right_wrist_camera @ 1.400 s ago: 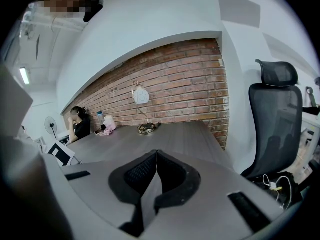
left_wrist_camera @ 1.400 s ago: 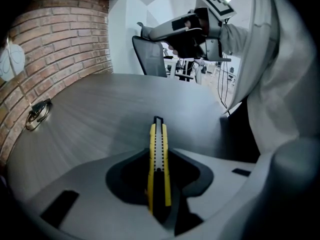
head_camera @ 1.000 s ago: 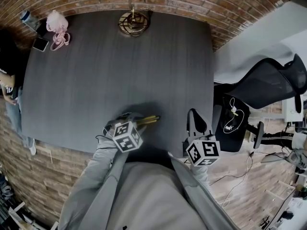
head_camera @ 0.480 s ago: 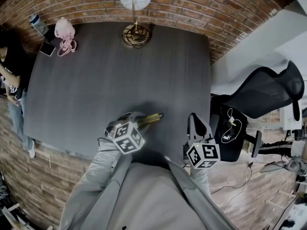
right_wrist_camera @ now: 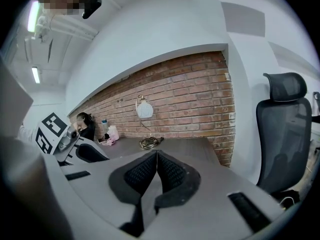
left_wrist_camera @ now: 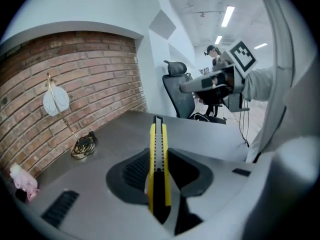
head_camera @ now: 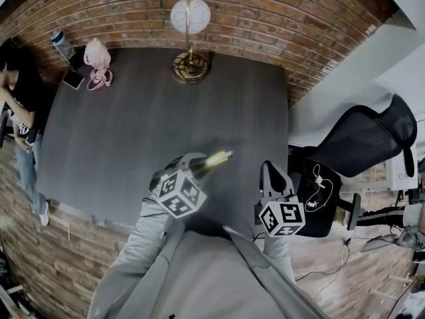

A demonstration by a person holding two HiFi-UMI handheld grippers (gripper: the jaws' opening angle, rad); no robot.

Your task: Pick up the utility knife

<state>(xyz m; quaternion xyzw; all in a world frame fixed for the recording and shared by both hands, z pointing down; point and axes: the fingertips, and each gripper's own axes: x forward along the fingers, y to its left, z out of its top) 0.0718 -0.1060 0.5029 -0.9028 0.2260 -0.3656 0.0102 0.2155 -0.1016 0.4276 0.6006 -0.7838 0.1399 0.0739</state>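
Note:
My left gripper is shut on a yellow and black utility knife. The knife stands on edge between the pads and sticks out past them. In the head view the utility knife hangs in the air above the near part of the dark table, pointing right, with the left gripper just behind it. My right gripper is shut with nothing between its pads. In the head view the right gripper hovers off the table's near right corner.
A brass lamp with a white globe stands at the table's far edge by the brick wall. A pink bag, a phone and a bottle lie at the far left corner, beside a person. A black office chair stands to the right.
My left gripper has risen from the table with the knife held in it, and the knife's tip now tilts upward. The right gripper has lifted slightly.

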